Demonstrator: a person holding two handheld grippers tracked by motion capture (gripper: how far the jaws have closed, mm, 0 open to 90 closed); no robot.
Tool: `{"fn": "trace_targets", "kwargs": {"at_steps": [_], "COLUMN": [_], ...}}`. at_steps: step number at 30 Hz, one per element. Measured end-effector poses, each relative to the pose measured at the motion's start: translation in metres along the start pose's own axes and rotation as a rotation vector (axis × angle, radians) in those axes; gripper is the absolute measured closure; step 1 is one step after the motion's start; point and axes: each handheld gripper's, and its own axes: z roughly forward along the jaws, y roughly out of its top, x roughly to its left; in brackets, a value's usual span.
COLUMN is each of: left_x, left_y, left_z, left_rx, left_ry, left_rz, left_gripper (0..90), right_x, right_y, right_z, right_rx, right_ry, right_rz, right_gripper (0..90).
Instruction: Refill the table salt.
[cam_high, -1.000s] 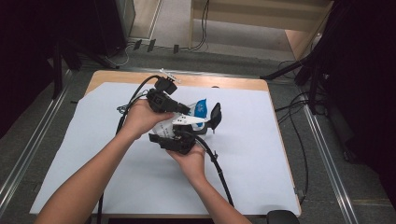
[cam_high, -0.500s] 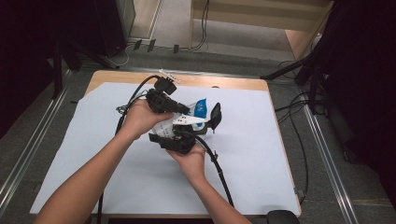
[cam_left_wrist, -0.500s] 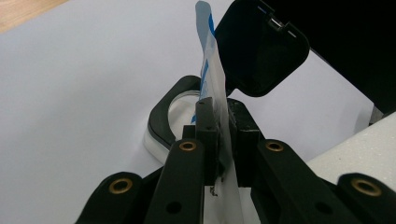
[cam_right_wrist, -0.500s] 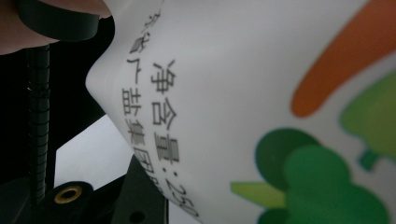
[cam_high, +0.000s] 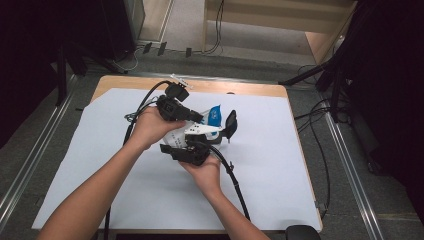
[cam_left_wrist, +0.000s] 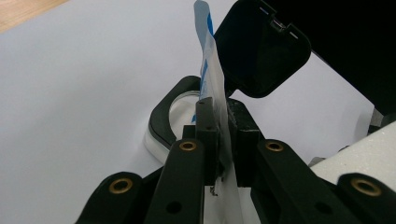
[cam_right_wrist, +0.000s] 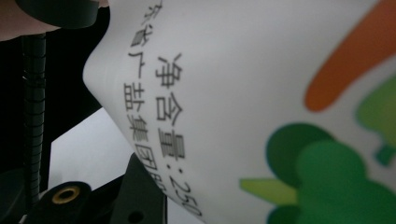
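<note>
A white bag with blue print (cam_high: 213, 116) is held up over the middle of the table between both grippers. My left gripper (cam_high: 194, 118) is shut on the bag's thin top edge (cam_left_wrist: 209, 70), with its jaws pressed together on the film (cam_left_wrist: 223, 122). My right gripper (cam_high: 192, 148) grips the bag lower down. In the right gripper view the bag's printed side (cam_right_wrist: 243, 93), with black characters and green and orange shapes, lies close against the camera, beside one black finger (cam_right_wrist: 135, 196). Just past the bag, a black round container (cam_left_wrist: 169, 116) stands with its lid (cam_left_wrist: 261, 51) raised.
A white sheet (cam_high: 300, 165) covers the wooden table (cam_high: 240, 89). The container's raised lid (cam_high: 230, 125) stands right of the grippers. A white foam block (cam_left_wrist: 369, 149) sits at the right edge of the left gripper view. Cables (cam_high: 235, 180) trail from both grippers toward the person.
</note>
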Motion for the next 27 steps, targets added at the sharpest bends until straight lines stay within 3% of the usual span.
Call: {"fn": "trace_targets", "kwargs": {"at_steps": [13, 19, 27], "left_x": [-0.0004, -0.0003, -0.0009], "left_y": [0.0002, 0.0005, 0.0011], "left_z": [-0.0004, 0.0004, 0.0013], "left_rx": [-0.009, -0.003, -0.01], "left_ry": [-0.006, -0.007, -0.008], "left_rz": [0.0, 0.0, 0.002], "left_gripper": [85.7, 85.5, 85.6], "right_x": [-0.0007, -0.001, -0.0022], "right_y": [0.0012, 0.0022, 0.0027], "right_z": [-0.0014, -0.0019, -0.0021], "right_rx": [-0.01, -0.023, -0.026], "right_ry": [0.019, 0.046, 0.043], "right_rz": [0.025, 0.06, 0.063], "right_gripper": [65.8, 66.1, 66.1]}}
